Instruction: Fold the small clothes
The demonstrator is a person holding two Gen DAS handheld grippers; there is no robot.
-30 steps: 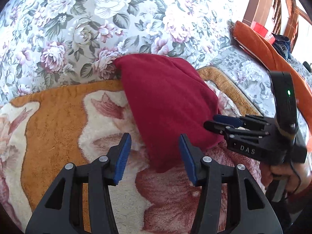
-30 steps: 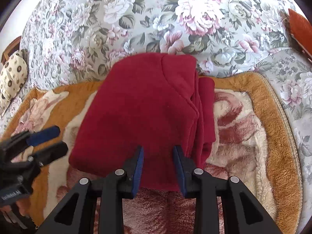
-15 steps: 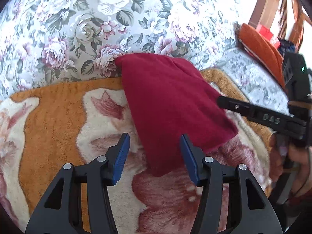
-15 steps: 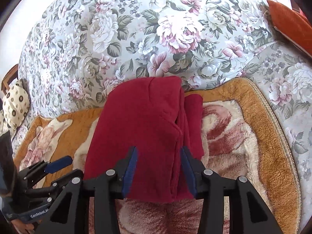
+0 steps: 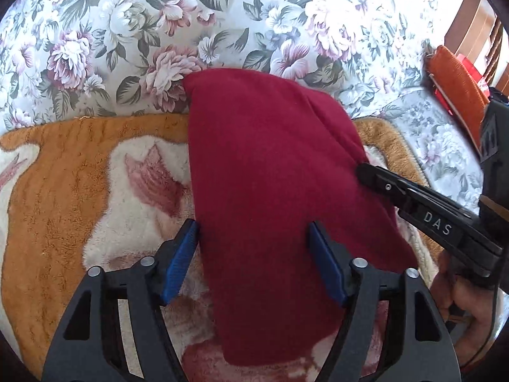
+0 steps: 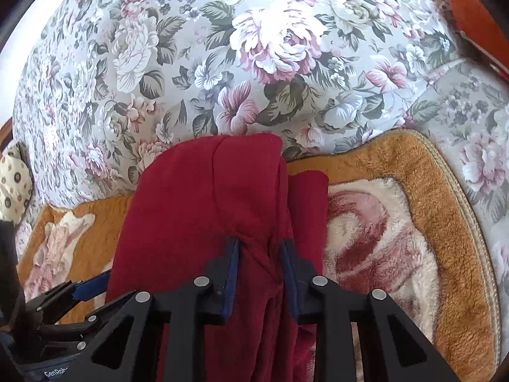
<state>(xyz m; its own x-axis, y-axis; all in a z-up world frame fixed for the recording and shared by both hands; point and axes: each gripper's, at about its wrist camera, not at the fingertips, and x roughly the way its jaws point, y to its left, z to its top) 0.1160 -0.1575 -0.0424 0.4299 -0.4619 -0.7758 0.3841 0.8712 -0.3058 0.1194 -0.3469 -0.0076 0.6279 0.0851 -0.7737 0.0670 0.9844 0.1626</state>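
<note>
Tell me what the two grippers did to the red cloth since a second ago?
The right gripper slid forward onto the red cloth and pinched a bunch of it. The left gripper moved over the cloth's near end, jaws open around it, not gripping. The cloth stays folded on the fluffy blanket.

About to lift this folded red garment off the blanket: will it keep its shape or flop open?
Probably floppy: the red garment already bunches into creases between the right gripper jaws. Its stacked layers along the right edge look loose, so they may slide apart. The left gripper jaws straddle the near end, open; support there should help.
</note>
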